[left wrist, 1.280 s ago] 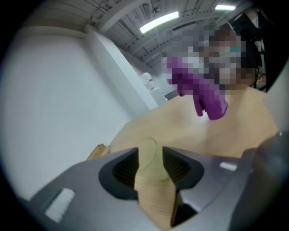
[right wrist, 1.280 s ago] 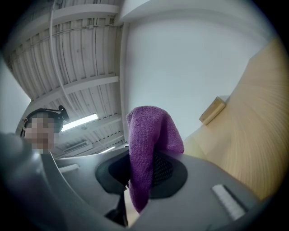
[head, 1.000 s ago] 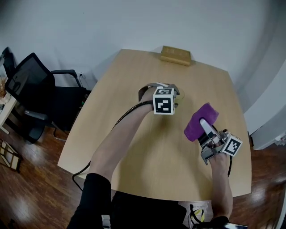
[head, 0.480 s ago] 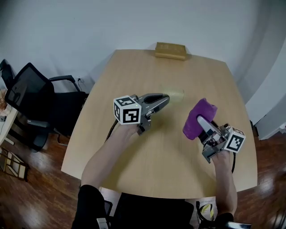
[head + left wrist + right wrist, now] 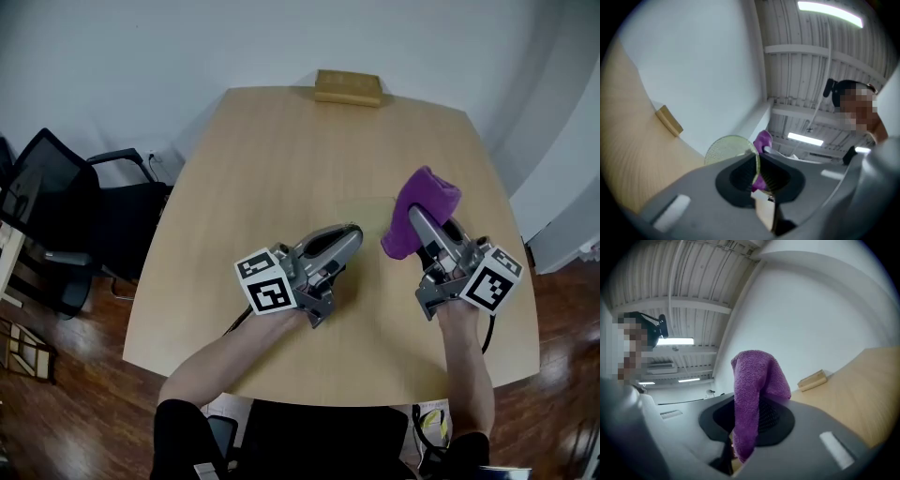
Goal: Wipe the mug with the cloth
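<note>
Pinching the mug (image 5: 370, 214) by its thin wall, our left gripper (image 5: 353, 232) has just been closing its jaws. They now stand almost together, with the rim edge clamped between the pads. We judge the mug to be light, a pale, see-through greenish piece with a smooth and probably slippery skin. It seems to hang clear of the tabletop, lying on its side out past the jaw tips. A one-sided pinch like this will let it swivel under pressure, so we would rub gently and push toward the gripped wall rather than across it. A deeper bite on the wall would steady it further.

Just to the right of the mug hangs the purple cloth (image 5: 422, 208). It is soft, limp terry that folds over on itself and will mould to a curved surface. Our right gripper (image 5: 419, 228) has its jaws closed on one end of it, and the loose end flops over the tips. We cannot tell whether the cloth already touches the mug.

Beneath both lies a pale wooden table (image 5: 262, 159), bare apart from a small wooden block (image 5: 348, 87) at its far edge. A black office chair (image 5: 66, 211) stands off to the left on a dark wood floor (image 5: 56, 412), and a plain white wall (image 5: 187, 37) stands behind.
</note>
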### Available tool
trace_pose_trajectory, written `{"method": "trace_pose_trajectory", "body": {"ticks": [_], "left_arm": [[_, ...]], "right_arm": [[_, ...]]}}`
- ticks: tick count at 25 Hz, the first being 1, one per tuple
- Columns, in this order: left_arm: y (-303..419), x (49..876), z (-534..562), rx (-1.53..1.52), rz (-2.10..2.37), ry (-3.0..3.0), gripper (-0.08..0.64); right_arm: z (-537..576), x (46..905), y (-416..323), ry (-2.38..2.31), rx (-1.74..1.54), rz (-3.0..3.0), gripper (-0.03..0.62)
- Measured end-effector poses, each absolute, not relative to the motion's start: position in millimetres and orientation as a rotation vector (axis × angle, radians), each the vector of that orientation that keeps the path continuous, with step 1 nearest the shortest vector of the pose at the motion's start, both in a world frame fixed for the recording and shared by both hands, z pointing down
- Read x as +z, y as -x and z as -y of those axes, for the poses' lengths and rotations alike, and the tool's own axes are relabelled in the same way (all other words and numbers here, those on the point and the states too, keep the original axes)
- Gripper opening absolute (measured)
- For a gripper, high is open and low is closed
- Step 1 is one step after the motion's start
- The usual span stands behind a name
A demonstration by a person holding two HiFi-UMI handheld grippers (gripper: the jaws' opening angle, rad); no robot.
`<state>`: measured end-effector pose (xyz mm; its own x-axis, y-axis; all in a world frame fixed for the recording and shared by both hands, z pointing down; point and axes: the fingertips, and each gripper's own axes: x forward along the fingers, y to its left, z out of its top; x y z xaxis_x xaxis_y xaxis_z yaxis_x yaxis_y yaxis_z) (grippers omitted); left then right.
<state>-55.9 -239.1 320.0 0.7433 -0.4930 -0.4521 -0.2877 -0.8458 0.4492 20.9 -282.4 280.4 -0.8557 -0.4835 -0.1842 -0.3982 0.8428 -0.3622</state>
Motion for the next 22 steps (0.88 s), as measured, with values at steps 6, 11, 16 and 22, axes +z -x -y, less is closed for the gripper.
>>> {"method": "trace_pose_trajectory", "body": {"ticks": [6, 11, 16, 22], "left_arm": [[44, 322, 230, -0.700, 0.632, -2.682, 0.046], [33, 331, 227, -0.522, 0.707, -2.784, 0.046], [30, 336, 225, -0.449, 0.712, -2.866, 0.040], [25, 333, 219, -0.466, 0.683, -2.894, 0.041]], "right_arm": [[284, 293, -9, 0.774, -0.445, -2.776, 0.061], [260, 298, 23, 0.742, -0.345, -2.888, 0.061], [231, 297, 48, 0.586, -0.250, -3.010, 0.060], [264, 250, -31, 0.823, -0.197, -2.816, 0.060]]}}
